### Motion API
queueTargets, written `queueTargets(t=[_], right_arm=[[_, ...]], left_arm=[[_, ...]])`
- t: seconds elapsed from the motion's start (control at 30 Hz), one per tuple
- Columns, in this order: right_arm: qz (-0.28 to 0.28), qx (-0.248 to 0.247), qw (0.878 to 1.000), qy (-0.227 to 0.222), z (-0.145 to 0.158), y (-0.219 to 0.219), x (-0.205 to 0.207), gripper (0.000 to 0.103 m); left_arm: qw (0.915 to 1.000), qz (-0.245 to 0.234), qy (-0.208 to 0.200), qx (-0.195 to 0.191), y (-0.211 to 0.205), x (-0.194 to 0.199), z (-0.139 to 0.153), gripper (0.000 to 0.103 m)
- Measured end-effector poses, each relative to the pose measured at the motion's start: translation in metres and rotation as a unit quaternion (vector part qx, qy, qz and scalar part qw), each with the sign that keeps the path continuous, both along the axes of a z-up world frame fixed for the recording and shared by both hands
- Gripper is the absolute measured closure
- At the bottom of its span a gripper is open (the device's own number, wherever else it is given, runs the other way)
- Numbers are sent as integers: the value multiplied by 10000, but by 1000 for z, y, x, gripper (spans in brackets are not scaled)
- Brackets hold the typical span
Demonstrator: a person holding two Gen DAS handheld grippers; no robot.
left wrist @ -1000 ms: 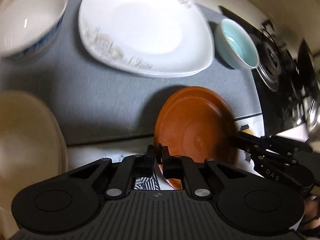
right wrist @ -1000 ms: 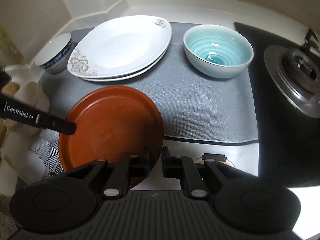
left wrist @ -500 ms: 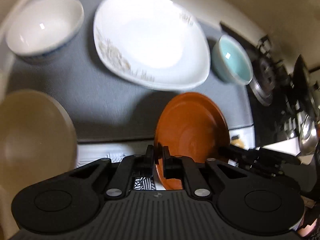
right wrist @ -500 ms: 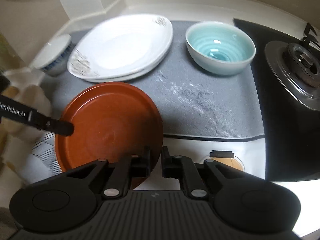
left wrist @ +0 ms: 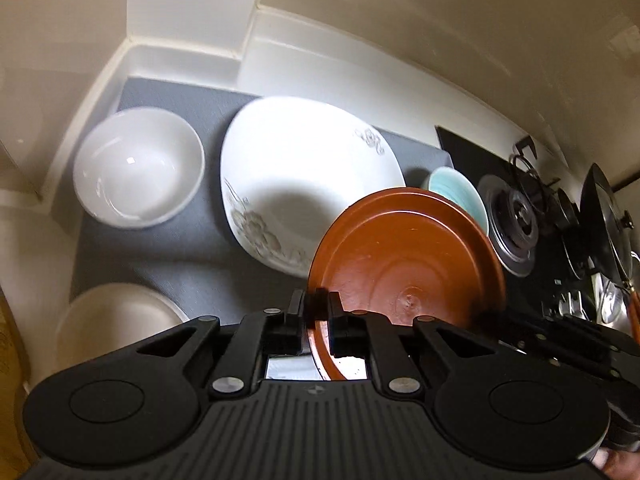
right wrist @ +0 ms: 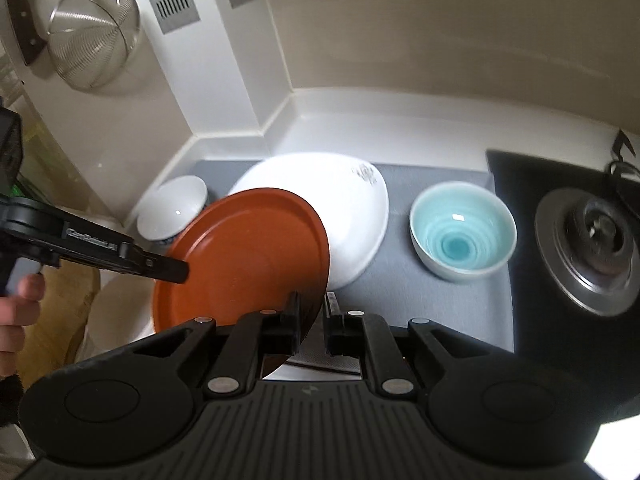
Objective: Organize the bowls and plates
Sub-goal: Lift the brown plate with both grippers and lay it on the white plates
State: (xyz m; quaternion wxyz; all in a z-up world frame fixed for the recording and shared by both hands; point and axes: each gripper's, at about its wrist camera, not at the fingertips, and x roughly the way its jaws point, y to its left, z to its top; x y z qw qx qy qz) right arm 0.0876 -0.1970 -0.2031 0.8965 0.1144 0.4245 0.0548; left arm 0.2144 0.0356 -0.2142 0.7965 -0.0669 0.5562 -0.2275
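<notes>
Holding the brown plate (left wrist: 404,264) up off the desk, tilted, both tongs pinching its rim: left tongs (left wrist: 316,316) on the left edge, right tongs (right wrist: 310,322) on the near edge, probably for stacking. Far behind it sit the white floral plates (right wrist: 360,216). White bowl (left wrist: 138,172) and teal bowl (right wrist: 462,236) look empty.

1. The left gripper (right wrist: 176,270), seen from the right wrist camera, carries white lettering along its black arm; it is blurred and only roughly legible as "GenRobot.AI".
2. No other text is readable.
</notes>
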Motion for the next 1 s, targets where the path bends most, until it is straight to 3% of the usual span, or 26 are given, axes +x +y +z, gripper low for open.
queueTargets(t=[0.2,0.43,0.6,0.87,1.0], right_arm=[[118,-41,9995,-292,26,10,17,91],[143,106,9984,-533,33,15,44,91],[-12,320,9986,-430,25,13,67,91],[-80,275,9988,-400,10,5,91,91],[-79,209,9990,-394,-11,-3,101,91]], left_arm=[[9988,247,-382,154,10,8,23,91],[9960,517,-646,344,12,27,34,91],[9950,509,-649,564,4,48,28,91],[9965,518,-450,482,-6,77,10,91],[9949,366,-632,693,-22,85,-6,91]])
